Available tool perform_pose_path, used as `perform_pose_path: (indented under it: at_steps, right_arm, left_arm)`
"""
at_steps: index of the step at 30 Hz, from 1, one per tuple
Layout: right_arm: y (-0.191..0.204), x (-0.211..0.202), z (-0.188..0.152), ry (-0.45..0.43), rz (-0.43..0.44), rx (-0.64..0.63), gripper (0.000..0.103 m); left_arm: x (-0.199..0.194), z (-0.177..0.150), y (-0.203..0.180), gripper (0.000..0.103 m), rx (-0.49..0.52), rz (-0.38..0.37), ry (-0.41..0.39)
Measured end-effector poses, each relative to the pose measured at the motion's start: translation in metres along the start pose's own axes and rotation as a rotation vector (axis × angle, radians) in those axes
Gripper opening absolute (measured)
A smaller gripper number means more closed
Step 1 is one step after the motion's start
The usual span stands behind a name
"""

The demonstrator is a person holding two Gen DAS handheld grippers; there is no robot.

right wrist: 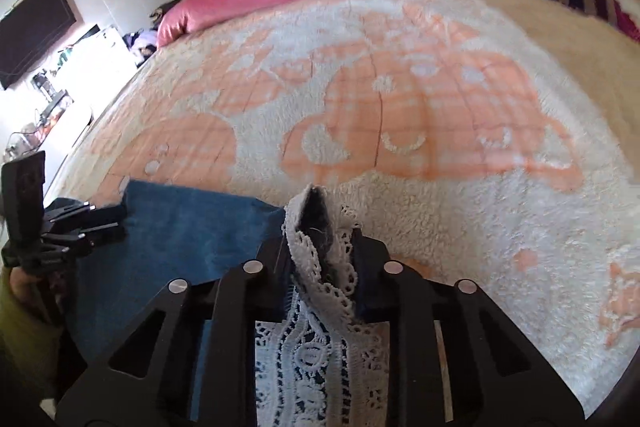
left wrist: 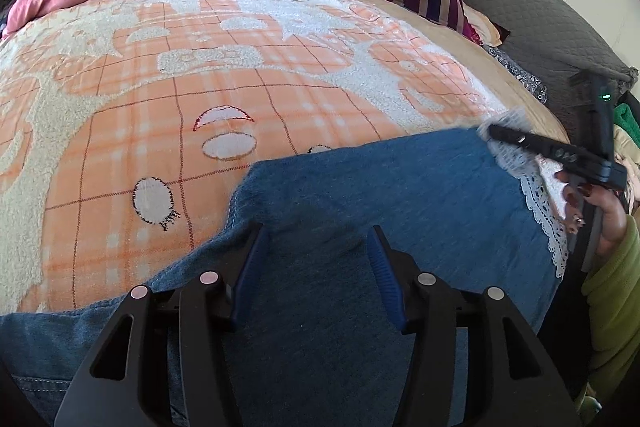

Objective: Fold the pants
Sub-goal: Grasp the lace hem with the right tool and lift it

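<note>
Near the bed's front edge lie the pants; the left gripper hangs open above them. Only the right wrist view shows the right gripper pinching their lace hem.

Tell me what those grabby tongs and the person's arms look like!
Both tongs are black plastic with round silver bolts; the left pair's fingers have ribbed blue pads. The other tool shows a tiny green light. The person wears a yellow-green sleeve, a ring and dark nail polish.
</note>
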State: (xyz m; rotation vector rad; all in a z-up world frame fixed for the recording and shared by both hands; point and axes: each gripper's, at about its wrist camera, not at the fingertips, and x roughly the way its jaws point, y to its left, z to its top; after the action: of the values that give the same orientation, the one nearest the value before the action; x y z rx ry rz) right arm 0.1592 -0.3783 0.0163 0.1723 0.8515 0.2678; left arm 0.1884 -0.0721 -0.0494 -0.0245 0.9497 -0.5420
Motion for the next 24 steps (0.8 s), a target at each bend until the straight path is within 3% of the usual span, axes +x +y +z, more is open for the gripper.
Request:
perform_pose_path:
  at_steps: [2,4,9,11,13,20,24]
  right_arm:
    - [0.01,-0.011,0.01,-0.058,-0.05,-0.057,0.014]
    - [0.016,-0.001,0.02,-0.038,-0.09,-0.106,0.014]
    - [0.007,0.049,0.011,0.133,-0.207,-0.175,0.022]
    - [0.001,0.044,0.012,0.112,-0.193,-0.142,0.027]
    - [-0.007,0.032,0.014,0.06,-0.212,-0.103,0.043]
    - [-0.036,-0.027,-0.002,-0.097,-0.241,0.046,0.05]
    - [-0.019,-0.053,-0.013,-0.157,-0.164,0.041,0.063]
  left_arm:
    - [-0.001,0.0,-0.001,0.05,0.001,0.003,-0.007]
    - [0.0,0.0,-0.003,0.05,0.006,0.018,-0.014]
    - [0.002,-0.001,-0.006,0.051,0.018,0.044,-0.027]
    - [0.002,-0.001,-0.007,0.051,0.024,0.052,-0.03]
    - [0.003,-0.001,-0.007,0.051,0.024,0.056,-0.033]
    - [-0.015,0.004,0.005,0.061,-0.028,0.051,-0.067]
    - [-0.038,0.006,0.014,0.061,-0.065,0.059,-0.116]
